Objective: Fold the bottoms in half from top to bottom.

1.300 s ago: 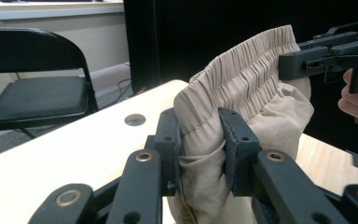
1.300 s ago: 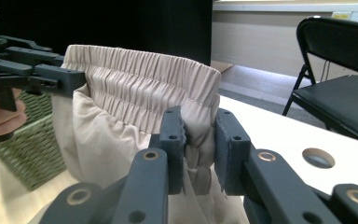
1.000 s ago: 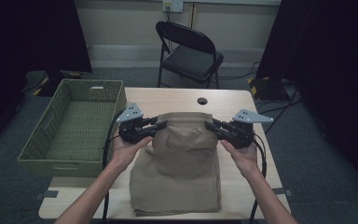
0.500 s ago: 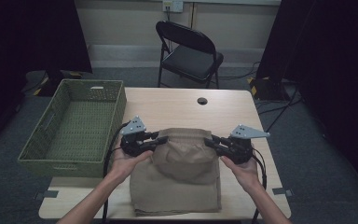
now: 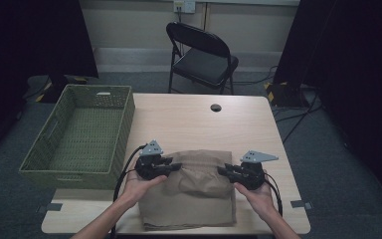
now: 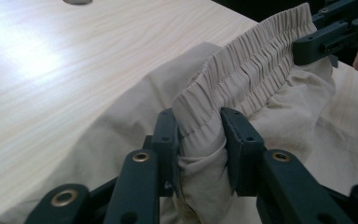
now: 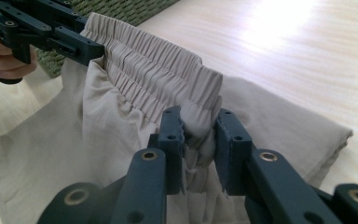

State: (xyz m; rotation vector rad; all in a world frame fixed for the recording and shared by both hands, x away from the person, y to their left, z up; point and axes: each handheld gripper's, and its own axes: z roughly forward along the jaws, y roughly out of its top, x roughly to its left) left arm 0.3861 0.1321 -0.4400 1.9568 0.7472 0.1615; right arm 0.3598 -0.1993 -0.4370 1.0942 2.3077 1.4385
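We take this for a lab or recording studio: black curtains (image 5: 54, 40) hang on both sides of a bare wall. A lone folding chair (image 5: 201, 55) stands on grey carpet, cables (image 5: 298, 114) trail across it, and tape marks (image 5: 301, 203) flank the plain wooden table (image 5: 194, 119).

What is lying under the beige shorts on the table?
Under the beige shorts only the wooden table can be seen around their edges. Both tools, left and right, clamp the elastic waistband. Anything beneath the cloth is covered.
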